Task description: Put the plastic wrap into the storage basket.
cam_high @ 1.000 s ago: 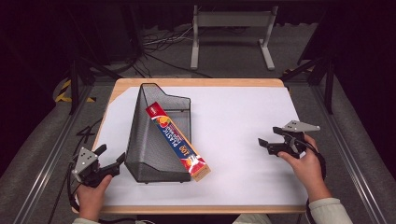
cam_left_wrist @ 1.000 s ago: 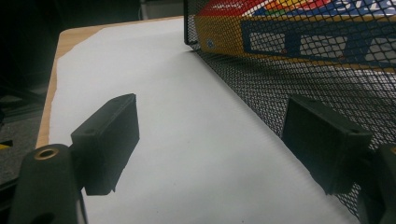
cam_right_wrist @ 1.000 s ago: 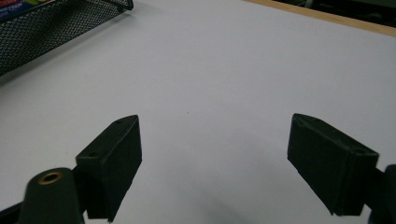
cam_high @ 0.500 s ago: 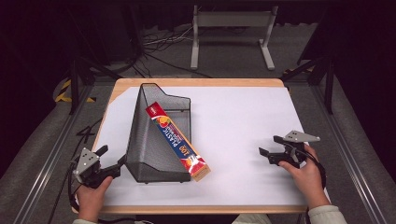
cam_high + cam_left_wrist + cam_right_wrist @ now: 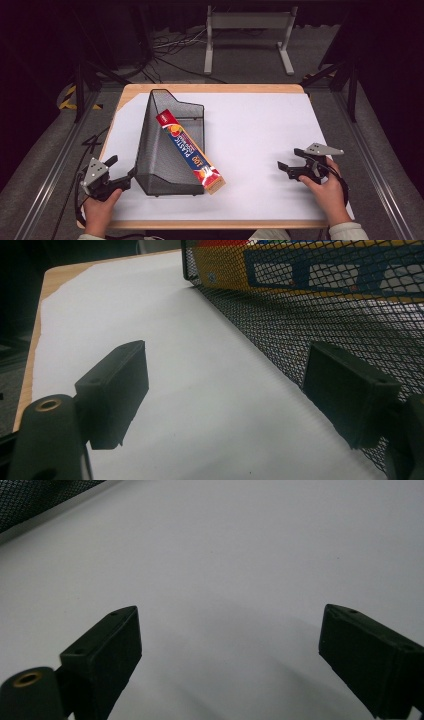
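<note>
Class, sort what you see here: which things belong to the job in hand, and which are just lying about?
Job in hand: mesh file holder; plastic wrap box leaning in it; left tool, open beside the holder; right tool, open, nothing between its jaws.

Lying about: metal stand; floor cables.

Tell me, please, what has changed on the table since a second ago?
The right gripper has sunk toward the white sheet and nearer the table's front edge, its jaws just opening with nothing between them. The left gripper, the mesh tray and the box leaning in it stayed put.
</note>
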A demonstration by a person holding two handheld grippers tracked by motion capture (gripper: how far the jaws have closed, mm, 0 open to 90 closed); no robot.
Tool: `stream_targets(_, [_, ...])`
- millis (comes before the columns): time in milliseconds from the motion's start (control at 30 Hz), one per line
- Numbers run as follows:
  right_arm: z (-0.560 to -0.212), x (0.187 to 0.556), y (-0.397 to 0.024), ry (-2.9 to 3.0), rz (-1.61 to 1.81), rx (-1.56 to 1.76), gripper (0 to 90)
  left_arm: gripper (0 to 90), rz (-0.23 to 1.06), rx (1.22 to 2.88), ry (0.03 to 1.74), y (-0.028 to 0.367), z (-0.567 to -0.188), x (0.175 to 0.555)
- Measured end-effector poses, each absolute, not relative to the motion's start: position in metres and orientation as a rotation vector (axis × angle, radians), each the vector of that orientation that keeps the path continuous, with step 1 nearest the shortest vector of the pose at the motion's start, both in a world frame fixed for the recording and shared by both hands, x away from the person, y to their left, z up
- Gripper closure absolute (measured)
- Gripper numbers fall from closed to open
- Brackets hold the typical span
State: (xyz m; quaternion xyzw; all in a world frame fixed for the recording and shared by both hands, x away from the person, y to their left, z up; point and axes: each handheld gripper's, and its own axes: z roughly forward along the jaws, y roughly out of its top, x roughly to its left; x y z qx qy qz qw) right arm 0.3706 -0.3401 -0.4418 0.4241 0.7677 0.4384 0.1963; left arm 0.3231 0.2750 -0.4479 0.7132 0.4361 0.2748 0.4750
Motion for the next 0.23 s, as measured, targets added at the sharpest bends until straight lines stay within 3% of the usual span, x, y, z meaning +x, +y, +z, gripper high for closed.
stream_targets(233, [-0.4416,0.3704,-0.3406,2.148,1.23,1.194,10.1,19.3,0.677,1.74,1.068,0.2764,-0.4479,0.322])
